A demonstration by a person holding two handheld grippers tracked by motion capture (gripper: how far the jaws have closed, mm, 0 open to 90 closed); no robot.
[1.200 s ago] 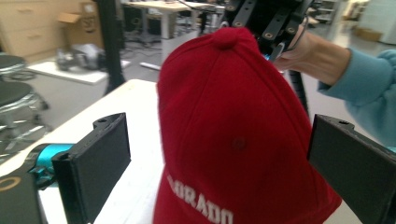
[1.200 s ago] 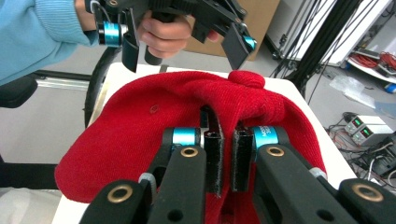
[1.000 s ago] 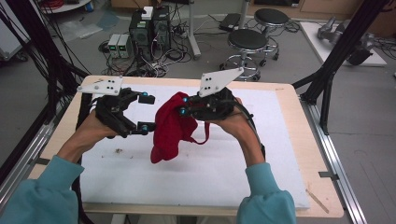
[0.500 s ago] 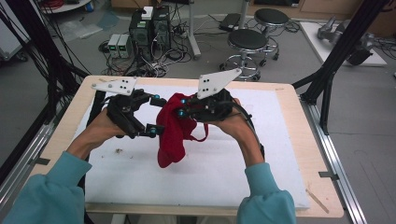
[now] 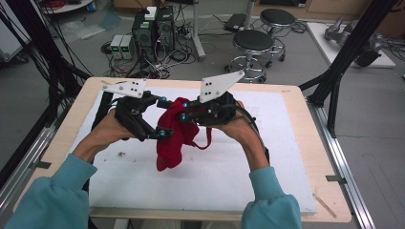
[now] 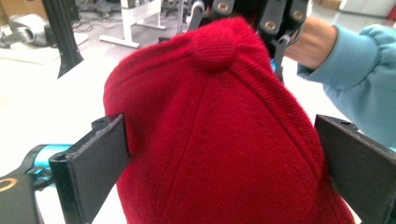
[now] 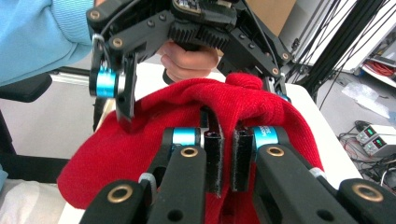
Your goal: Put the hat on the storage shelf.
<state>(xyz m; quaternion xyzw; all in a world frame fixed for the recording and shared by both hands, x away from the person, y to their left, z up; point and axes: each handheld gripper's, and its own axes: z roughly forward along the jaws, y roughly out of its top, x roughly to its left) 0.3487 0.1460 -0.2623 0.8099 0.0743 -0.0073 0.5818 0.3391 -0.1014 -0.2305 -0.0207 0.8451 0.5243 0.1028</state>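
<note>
A red cap (image 5: 171, 139) hangs above the white mat (image 5: 239, 176), its strap looping down on the right. My right gripper (image 5: 184, 116) is shut on a fold of the cap's fabric (image 7: 140, 140), its two jaws pinched together around (image 7: 226, 154). My left gripper (image 5: 165, 117) faces it from the left, open wide, with the cap's crown (image 6: 219, 140) between its jaws. In the left gripper view the button on top of the cap (image 6: 215, 44) points up, and the left jaw's edge lies against the cloth. The right gripper (image 6: 247, 14) shows behind the cap.
The mat lies on a wooden table (image 5: 305, 143) with metal rails along both sides. Black frame posts (image 5: 334, 81) rise at the right and left. Two stools (image 5: 255, 40) and electronics with cables (image 5: 153, 28) stand on the floor beyond the far edge.
My left gripper has moved right toward the cap, so its open jaws now straddle the crown. The right gripper has kept still with the cap in it.
</note>
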